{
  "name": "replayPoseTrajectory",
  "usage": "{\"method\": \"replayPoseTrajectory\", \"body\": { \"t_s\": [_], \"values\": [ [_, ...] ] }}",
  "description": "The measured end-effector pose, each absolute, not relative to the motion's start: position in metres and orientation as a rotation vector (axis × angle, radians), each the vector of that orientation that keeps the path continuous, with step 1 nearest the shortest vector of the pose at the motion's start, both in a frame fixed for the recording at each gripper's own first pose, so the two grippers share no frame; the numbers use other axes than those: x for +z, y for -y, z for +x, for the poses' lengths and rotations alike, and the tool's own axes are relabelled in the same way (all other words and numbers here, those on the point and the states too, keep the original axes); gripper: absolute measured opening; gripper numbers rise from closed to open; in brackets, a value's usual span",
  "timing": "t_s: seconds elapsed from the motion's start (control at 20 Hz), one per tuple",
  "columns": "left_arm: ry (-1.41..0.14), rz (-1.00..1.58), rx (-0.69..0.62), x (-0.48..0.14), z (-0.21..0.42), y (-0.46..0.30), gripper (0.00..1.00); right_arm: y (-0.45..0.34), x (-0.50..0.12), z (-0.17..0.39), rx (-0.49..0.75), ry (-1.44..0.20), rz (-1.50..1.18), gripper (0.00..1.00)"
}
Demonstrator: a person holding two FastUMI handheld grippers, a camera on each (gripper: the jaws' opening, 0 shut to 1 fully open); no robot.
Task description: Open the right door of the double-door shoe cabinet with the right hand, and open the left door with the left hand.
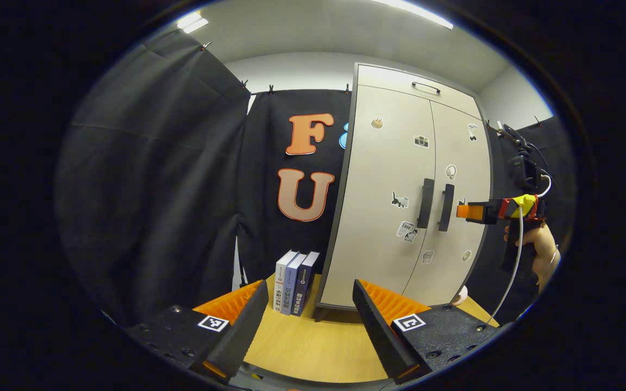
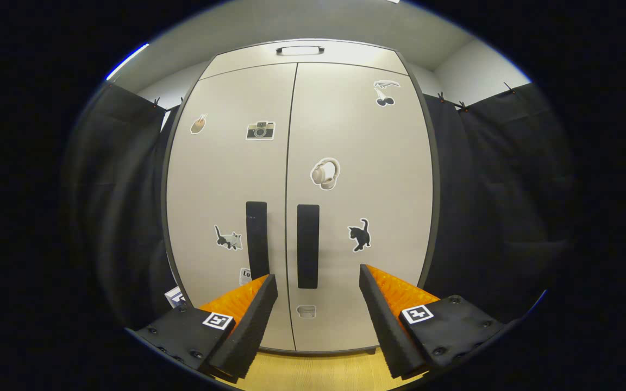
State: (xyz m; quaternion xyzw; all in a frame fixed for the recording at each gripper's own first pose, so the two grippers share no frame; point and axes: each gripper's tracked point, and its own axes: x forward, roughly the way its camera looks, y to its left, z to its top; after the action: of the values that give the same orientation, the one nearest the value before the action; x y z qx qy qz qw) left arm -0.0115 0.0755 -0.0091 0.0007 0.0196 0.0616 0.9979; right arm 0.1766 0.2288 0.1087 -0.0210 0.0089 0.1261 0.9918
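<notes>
The beige double-door shoe cabinet [image 2: 340,125] stands on a wooden table, both doors closed. Its two black vertical handles sit side by side at the centre seam: the left door's handle [image 2: 257,239] and the right door's handle [image 2: 308,245]. My right gripper [image 2: 318,282] is open, facing the doors, with the right handle between its fingers but farther off, not touched. In the left gripper view the cabinet [image 1: 383,163] is at the right, seen at an angle. My left gripper [image 1: 310,290] is open and empty, well short of it. The right gripper [image 1: 473,212], held by a hand, points at the handles [image 1: 436,205].
Three books [image 1: 295,282] stand upright on the wooden table [image 1: 313,347] just left of the cabinet. Black cloth walls close in on both sides. A top handle [image 2: 300,50] sits above the doors. Stickers dot both doors.
</notes>
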Motion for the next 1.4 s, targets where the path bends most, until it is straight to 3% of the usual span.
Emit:
{"method": "replayPoseTrajectory", "body": {
  "t_s": [0.1,0.15,0.25,0.3,0.4,0.45,0.5,0.65,0.9,0.95,1.0,1.05,1.15,1.4],
  "values": [
    [-0.039,0.022,0.136,-0.010,-0.013,-0.081,0.95,-0.236,0.108,0.193,0.249,-0.031,-0.037,0.97],
    [-0.043,0.026,0.139,-0.013,-0.013,-0.082,0.95,-0.240,0.109,0.201,0.250,-0.033,-0.031,0.92],
    [-0.055,0.022,0.139,-0.017,-0.014,-0.083,0.95,-0.243,0.108,0.214,0.241,-0.042,-0.021,0.92],
    [-0.061,0.019,0.139,-0.019,-0.013,-0.084,0.95,-0.246,0.108,0.221,0.239,-0.047,-0.014,0.97],
    [-0.069,0.018,0.143,-0.021,-0.013,-0.086,0.95,-0.252,0.107,0.231,0.241,-0.063,-0.008,0.95],
    [-0.071,0.020,0.145,-0.022,-0.012,-0.087,0.95,-0.254,0.107,0.236,0.241,-0.068,-0.009,0.77],
    [-0.071,0.023,0.148,-0.022,-0.011,-0.088,0.95,-0.257,0.106,0.241,0.245,-0.072,-0.007,0.82],
    [-0.066,0.028,0.154,-0.020,-0.009,-0.092,0.95,-0.262,0.102,0.252,0.244,-0.090,-0.003,0.69],
    [-0.071,0.023,0.163,-0.022,-0.007,-0.097,0.95,-0.262,0.096,0.264,0.237,-0.126,0.017,0.68],
    [-0.072,0.024,0.164,-0.023,-0.008,-0.098,0.95,-0.262,0.095,0.265,0.224,-0.127,0.019,0.51],
    [-0.072,0.024,0.165,-0.022,-0.008,-0.099,0.95,-0.263,0.094,0.266,0.232,-0.134,0.022,0.42],
    [-0.071,0.025,0.166,-0.022,-0.008,-0.099,0.95,-0.262,0.093,0.264,0.227,-0.140,0.020,0.51],
    [-0.070,0.035,0.170,-0.022,-0.008,-0.100,0.95,-0.262,0.092,0.267,0.227,-0.128,0.012,0.38],
    [-0.069,0.036,0.167,-0.021,-0.015,-0.095,0.95,-0.260,0.090,0.259,0.237,-0.144,0.015,0.26]
  ]
}}
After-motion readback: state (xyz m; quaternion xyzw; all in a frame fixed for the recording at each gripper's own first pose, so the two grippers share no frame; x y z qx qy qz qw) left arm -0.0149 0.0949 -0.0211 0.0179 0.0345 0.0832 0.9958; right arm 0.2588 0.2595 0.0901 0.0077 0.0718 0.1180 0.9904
